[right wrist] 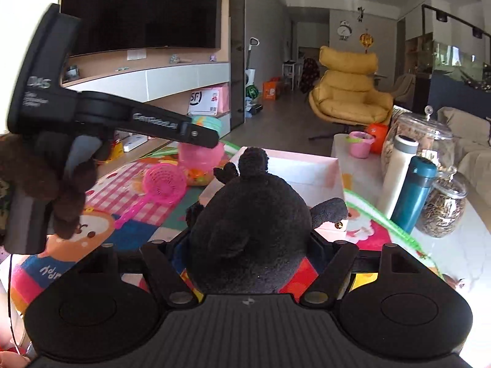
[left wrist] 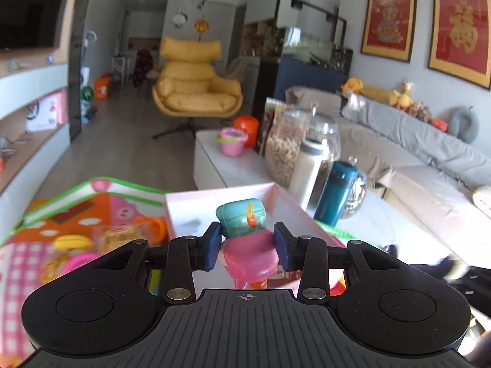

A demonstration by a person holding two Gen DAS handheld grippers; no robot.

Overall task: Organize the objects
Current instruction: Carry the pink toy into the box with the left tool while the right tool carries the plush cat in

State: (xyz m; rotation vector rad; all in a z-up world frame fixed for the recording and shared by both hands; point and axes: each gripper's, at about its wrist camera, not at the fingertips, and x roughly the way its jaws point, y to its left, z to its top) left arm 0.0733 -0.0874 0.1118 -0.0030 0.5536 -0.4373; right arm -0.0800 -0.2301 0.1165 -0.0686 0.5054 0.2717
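My left gripper (left wrist: pixel 248 247) is shut on a small toy figure (left wrist: pixel 245 239) with a pink body and a teal head, held just in front of the open pink box (left wrist: pixel 273 196). My right gripper (right wrist: pixel 248 245) is shut on a black plush toy (right wrist: pixel 251 227) that hides both fingers; it sits over the colourful play mat (right wrist: pixel 138 214), near the same pink box (right wrist: pixel 307 165). The left gripper's black body (right wrist: pixel 101 113) crosses the upper left of the right wrist view, above a pink toy bucket (right wrist: pixel 199 159).
On the mat lie a pink strainer (right wrist: pixel 164 184), a yellow toy (left wrist: pixel 72 242) and other small toys. A white bottle (right wrist: pixel 399 171), teal flask (right wrist: pixel 414 193) and glass jars (right wrist: pixel 442 202) stand on the white table (left wrist: pixel 214 159). A pink cup (left wrist: pixel 231 141), yellow armchair (left wrist: pixel 196 86) and grey sofa (left wrist: pixel 414 159) lie beyond.
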